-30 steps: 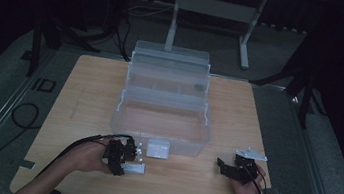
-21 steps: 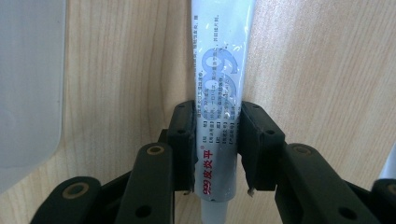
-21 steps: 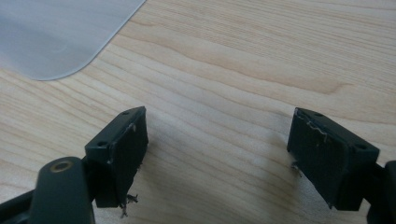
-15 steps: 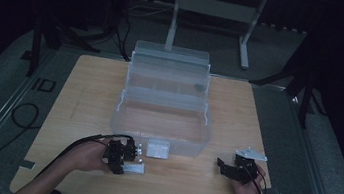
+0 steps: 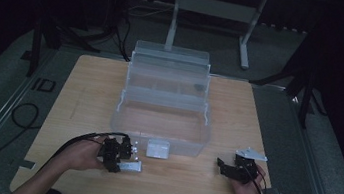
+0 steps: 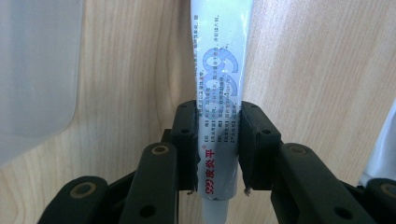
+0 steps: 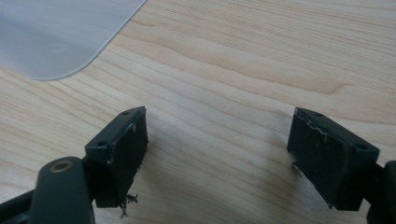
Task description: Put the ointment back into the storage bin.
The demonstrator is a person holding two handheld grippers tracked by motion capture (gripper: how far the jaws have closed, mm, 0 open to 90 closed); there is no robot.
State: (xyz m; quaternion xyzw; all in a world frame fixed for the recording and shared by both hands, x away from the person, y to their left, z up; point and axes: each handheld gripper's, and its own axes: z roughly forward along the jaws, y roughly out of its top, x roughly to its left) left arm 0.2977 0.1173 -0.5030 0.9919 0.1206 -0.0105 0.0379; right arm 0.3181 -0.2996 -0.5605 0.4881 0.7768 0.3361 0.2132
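Claw (image 6: 217, 140) on tube (image 6: 219, 93), wooden table (image 6: 317, 84).

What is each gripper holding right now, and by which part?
The left gripper is shut on a white ointment tube, clamped across its lower body. The right gripper holds nothing; its jaws stand open over the table.
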